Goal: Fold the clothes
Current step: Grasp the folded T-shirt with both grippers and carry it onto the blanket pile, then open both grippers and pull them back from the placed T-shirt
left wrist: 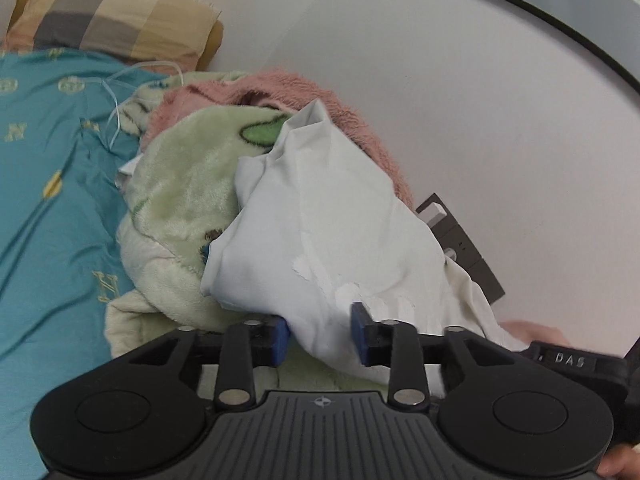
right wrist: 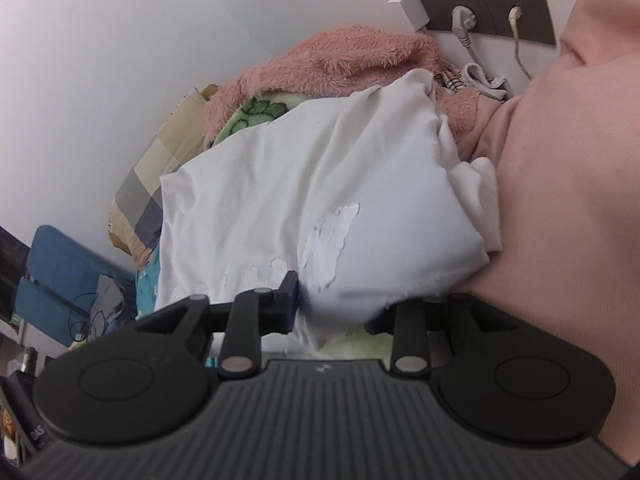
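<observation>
A white garment [left wrist: 328, 216] with a worn, flaking print lies crumpled on top of a heap of clothes on the bed. My left gripper [left wrist: 320, 336] is at its near edge. A fold of the white cloth sits between the blue pads [left wrist: 280, 338], which stand apart and do not squeeze it. In the right wrist view the same white garment [right wrist: 280, 200] fills the middle. My right gripper [right wrist: 334, 308] is at its lower hem with the cloth hanging loosely in the gap. The cloth covers its right fingertip.
Under the garment lie a pale green fleece blanket [left wrist: 180, 184] and a fluffy pink garment [left wrist: 280, 84]. A teal sheet [left wrist: 52, 160] and a checked pillow [left wrist: 116, 16] are on the left. A socket panel [right wrist: 480, 4] with plugs is on the wall. Peach fabric [right wrist: 580, 200] crowds the right.
</observation>
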{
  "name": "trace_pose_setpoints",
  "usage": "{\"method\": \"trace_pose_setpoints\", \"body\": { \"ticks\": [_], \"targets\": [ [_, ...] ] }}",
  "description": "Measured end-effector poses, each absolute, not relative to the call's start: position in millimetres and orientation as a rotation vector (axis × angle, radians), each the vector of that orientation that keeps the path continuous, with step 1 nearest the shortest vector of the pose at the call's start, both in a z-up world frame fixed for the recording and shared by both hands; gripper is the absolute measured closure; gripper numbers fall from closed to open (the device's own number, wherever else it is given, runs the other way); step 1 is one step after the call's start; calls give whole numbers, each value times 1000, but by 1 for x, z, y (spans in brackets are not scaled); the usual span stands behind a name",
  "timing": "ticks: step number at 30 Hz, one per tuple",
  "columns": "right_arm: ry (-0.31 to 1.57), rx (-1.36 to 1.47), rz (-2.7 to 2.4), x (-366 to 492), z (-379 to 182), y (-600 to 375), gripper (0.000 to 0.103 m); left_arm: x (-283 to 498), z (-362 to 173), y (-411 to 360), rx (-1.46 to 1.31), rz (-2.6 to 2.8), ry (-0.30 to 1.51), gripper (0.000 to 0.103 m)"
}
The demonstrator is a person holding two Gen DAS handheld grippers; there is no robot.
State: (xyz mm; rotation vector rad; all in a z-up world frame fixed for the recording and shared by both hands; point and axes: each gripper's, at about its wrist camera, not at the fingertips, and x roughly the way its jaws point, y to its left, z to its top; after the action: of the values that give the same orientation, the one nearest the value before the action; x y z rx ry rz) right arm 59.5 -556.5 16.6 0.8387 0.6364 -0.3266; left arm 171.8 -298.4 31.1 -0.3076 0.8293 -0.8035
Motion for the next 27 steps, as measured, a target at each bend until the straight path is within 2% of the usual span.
{"method": "trace_pose_setpoints", "body": {
  "ticks": [2,4,5,6,7,8,9,10,11,13,19,27],
  "targets": [
    [639,798,-330,47,32,-548,53,157,47,-292,-243,-801,788,42],
    [636,736,-337,33,50,-538,48,140,65,-283,-199,-804,736,29],
    [627,707,-334,25,59,-531,46,131,73,-278,-181,-802,711,20],
    [614,680,-329,16,68,-524,46,121,82,-274,-164,-800,688,17],
    [600,652,-324,7,76,-516,40,111,91,-269,-147,-797,665,16],
    [583,623,-324,-2,83,-510,34,100,100,-264,-131,-784,641,12],
    [567,599,-315,-9,90,-504,34,89,108,-259,-116,-761,616,4],
    [551,576,-305,-16,97,-498,31,77,117,-253,-101,-739,591,1],
    [535,552,-295,-23,104,-492,21,66,125,-248,-86,-717,566,0],
    [512,515,-281,-35,116,-481,13,43,143,-236,-63,-690,518,0],
    [380,357,-287,-79,142,-442,13,-10,171,-202,-23,-660,418,0],
    [246,200,-308,-121,135,-394,13,-72,179,-164,16,-611,292,0]
  ]
}}
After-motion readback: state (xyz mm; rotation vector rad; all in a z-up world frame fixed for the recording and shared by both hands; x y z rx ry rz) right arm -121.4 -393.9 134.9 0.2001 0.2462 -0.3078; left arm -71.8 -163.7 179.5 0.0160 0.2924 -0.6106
